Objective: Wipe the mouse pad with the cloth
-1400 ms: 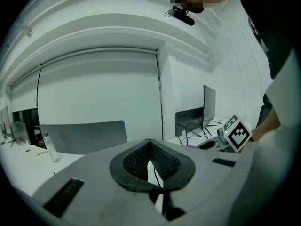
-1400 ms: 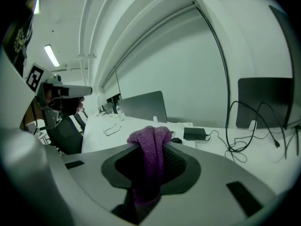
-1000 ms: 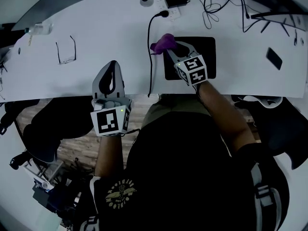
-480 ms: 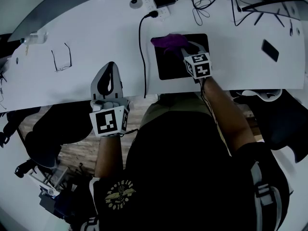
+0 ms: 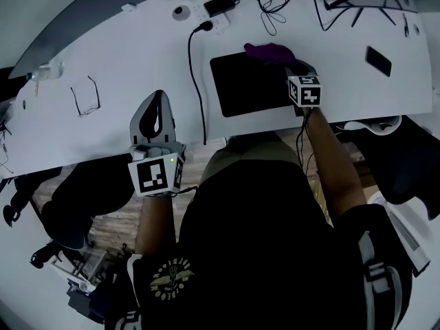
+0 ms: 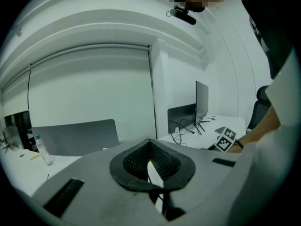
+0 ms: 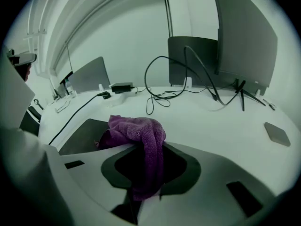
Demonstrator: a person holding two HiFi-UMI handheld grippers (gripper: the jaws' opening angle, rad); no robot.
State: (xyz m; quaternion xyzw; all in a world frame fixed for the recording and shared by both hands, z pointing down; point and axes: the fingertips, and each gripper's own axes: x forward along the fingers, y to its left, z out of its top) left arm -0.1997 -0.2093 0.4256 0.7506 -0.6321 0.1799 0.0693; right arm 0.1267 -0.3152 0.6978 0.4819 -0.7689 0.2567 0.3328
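White desk [image 5: 124, 60], seen from above. A black mouse pad [image 5: 251, 84] is laid flat by the desk's near edge, right of centre. A black cable [image 5: 196, 81] is run from a power strip [image 5: 206, 9] at the far edge down past the pad's left side. A pair of glasses [image 5: 84, 96] is noted well to the left. A small dark flat item [image 5: 379, 60] is noted to the right. Loose wires [image 5: 275, 2] are tangled at the back, and grey monitor backs [image 7: 244, 36] are seen beyond them in the right gripper view.

The right gripper [image 5: 294, 66] is held at the pad's far right corner. Its jaws are clamped on the purple cloth [image 7: 141, 135]. One fold is pinched between the pads, and the rest is bunched ahead of the tips, resting at the pad's far edge.

The left gripper [image 6: 151, 171] is held well apart from the pad, over the desk's near edge on the left. Its jaws are drawn together, with only a thin slit seen between the pads. Nothing is gripped.
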